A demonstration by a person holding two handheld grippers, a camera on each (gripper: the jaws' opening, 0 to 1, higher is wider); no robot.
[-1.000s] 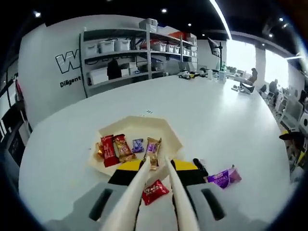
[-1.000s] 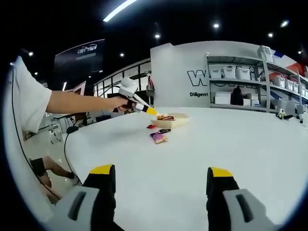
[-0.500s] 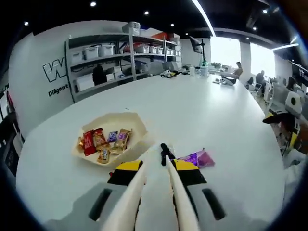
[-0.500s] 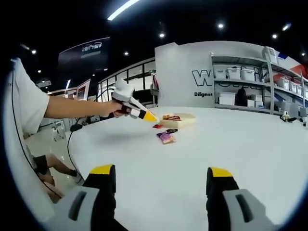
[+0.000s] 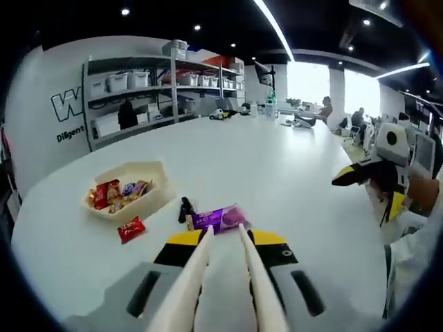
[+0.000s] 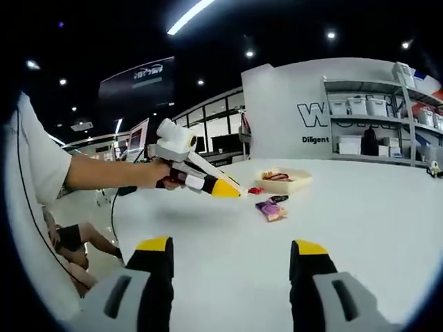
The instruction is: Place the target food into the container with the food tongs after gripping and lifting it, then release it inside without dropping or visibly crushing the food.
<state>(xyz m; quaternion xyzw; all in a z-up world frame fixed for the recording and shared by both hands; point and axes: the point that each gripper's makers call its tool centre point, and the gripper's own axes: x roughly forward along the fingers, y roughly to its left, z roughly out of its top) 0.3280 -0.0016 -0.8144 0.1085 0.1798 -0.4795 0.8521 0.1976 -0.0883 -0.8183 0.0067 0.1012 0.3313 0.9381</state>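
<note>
My left gripper (image 5: 225, 240) is shut on a pair of white food tongs (image 5: 246, 270), whose two arms run forward with a narrow gap between them. The tong tips sit at the near edge of a purple-wrapped candy (image 5: 219, 218) lying on the white table (image 5: 291, 166). A small black candy (image 5: 185, 208) lies just to its left and a red one (image 5: 131, 229) further left. The beige container (image 5: 154, 196) holds several wrapped candies. My right gripper (image 6: 232, 250) is open and holds nothing; ahead of it are the left gripper (image 6: 197, 178), the purple candy (image 6: 270, 209) and the container (image 6: 284, 182).
Shelving with bins (image 5: 166, 76) stands against the far wall. People sit at desks far right (image 5: 360, 121). The right gripper (image 5: 377, 173) enters the left gripper view at the right table edge. A person's arm (image 6: 104, 171) holds the left gripper.
The left gripper with the tongs has drawn back from the container and swung right; its tong tips now lie by the purple candy. The right gripper view has shifted slightly.
</note>
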